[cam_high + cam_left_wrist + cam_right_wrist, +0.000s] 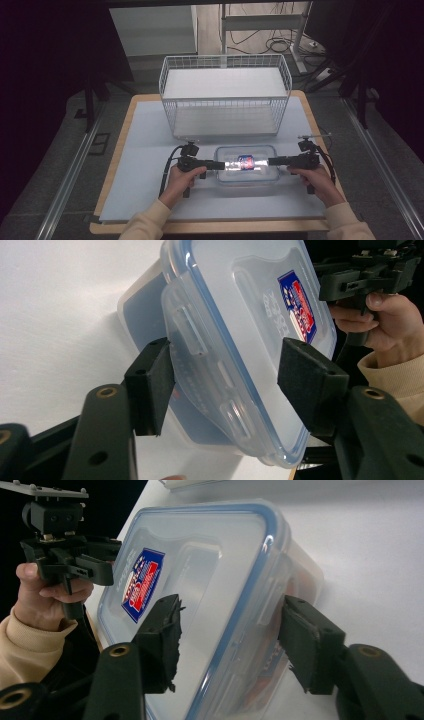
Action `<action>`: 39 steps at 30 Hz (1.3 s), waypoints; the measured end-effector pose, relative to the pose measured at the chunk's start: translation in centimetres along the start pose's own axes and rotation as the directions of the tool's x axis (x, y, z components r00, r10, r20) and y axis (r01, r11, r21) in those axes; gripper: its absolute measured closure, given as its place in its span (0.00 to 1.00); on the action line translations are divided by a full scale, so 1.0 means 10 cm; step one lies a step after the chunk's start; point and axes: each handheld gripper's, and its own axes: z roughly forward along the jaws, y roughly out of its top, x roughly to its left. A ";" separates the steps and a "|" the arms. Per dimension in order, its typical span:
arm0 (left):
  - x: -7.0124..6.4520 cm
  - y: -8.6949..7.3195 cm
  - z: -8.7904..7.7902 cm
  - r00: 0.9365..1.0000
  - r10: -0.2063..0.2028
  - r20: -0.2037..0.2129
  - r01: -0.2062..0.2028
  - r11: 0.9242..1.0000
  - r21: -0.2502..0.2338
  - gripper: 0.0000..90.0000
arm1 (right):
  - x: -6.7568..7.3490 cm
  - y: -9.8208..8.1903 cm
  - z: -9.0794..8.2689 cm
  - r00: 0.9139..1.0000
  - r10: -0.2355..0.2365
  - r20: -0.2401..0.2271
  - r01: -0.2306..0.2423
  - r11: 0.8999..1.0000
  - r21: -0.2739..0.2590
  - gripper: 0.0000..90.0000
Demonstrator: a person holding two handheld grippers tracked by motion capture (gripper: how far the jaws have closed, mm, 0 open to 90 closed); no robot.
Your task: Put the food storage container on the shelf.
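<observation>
Standing behind the container [246,170] on the desk [150,200] is a white wire basket [225,95]. The container is clear plastic, blue-rimmed, with a red-blue label. Left gripper [220,165] and right gripper [272,161] fingers are parted astride its end latches.

dim room, glare on the container lid [246,162], sharp close-ups.

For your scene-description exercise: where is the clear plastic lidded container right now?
In the high view the container sits near the table's front edge, just in front of the white wire basket, between the left gripper and the right gripper.
</observation>
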 end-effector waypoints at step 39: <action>-0.29 -0.21 -0.13 0.987 0.138 -0.084 -0.146 0.985 -0.097 0.54 | 0.27 -0.26 -0.17 0.992 -0.122 0.037 0.126 0.982 -0.138 0.60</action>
